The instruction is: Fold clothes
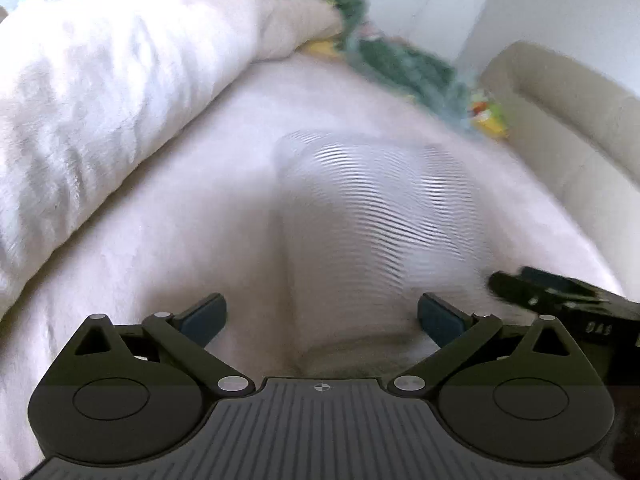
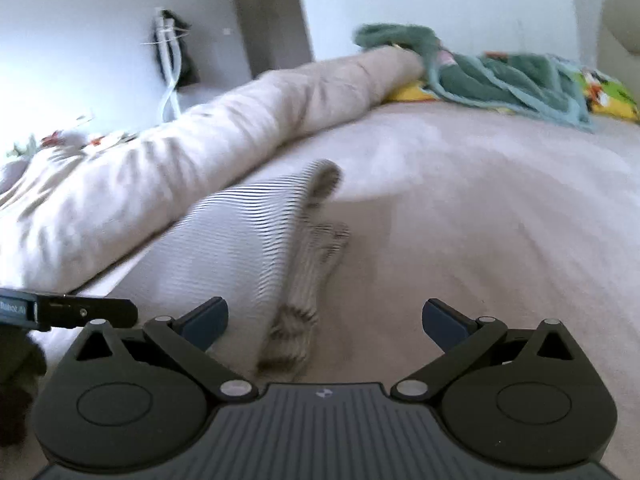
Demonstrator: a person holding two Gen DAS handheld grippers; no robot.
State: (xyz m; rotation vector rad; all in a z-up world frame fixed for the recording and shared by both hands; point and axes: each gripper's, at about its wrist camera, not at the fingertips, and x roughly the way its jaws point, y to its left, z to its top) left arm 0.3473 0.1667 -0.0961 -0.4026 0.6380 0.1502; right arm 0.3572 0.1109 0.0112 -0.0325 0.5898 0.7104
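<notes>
1. Both your left gripper (image 1: 322,320) and right gripper (image 2: 325,322) hang with jaws spread wide, grasping nothing.
2. Just beyond them the striped shirt (image 1: 372,204) lies on the bed (image 2: 480,220), beside the rolled duvet (image 2: 168,176).
3. Expect it light, soft and floppy; pinch the crumpled edge (image 2: 316,248) or corners.

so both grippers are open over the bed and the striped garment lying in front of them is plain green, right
Not quite. Both the left gripper and the right gripper are open over the bed, but the striped garment is white with thin dark stripes, as the right wrist view shows.
</notes>
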